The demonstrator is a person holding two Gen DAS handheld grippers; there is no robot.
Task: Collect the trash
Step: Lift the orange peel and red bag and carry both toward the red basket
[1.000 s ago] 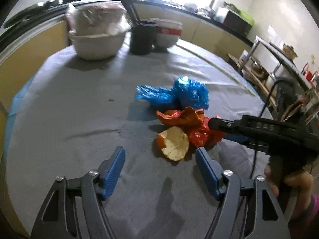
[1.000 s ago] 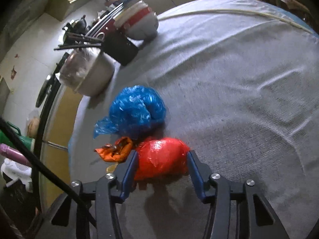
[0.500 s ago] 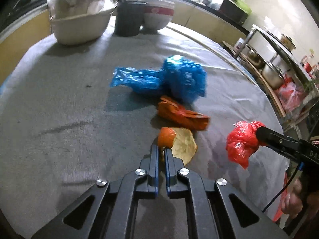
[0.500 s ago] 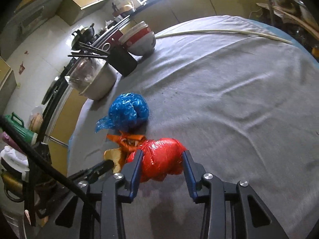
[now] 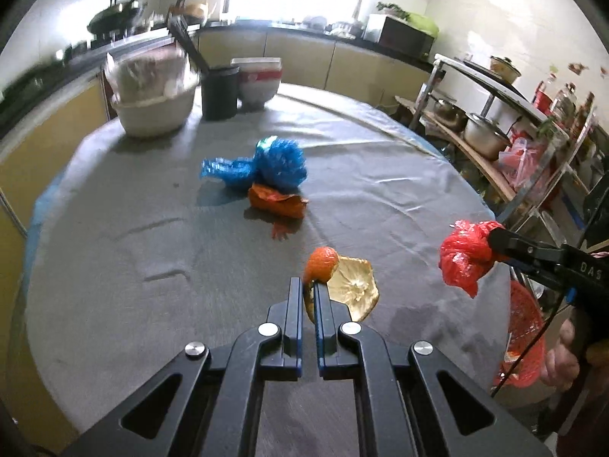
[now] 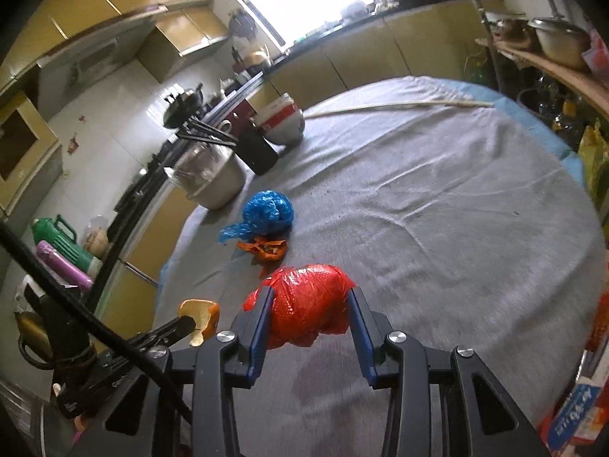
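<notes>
My left gripper is shut on an orange peel and holds it above the grey round table; the peel also shows in the right wrist view. My right gripper is shut on a red plastic bag, lifted off the table near its right edge; the bag also shows in the left wrist view. A blue plastic bag and an orange wrapper lie together at mid-table, also in the right wrist view.
A white bowl with a plastic cover, a black cup with chopsticks and stacked bowls stand at the table's far side. A red mesh basket hangs below the table's right edge. A pot rack stands to the right.
My left gripper closed on the orange peel and lifted it. My right gripper lifted the red bag off the table and carried it right, away from the blue bag and wrapper.
</notes>
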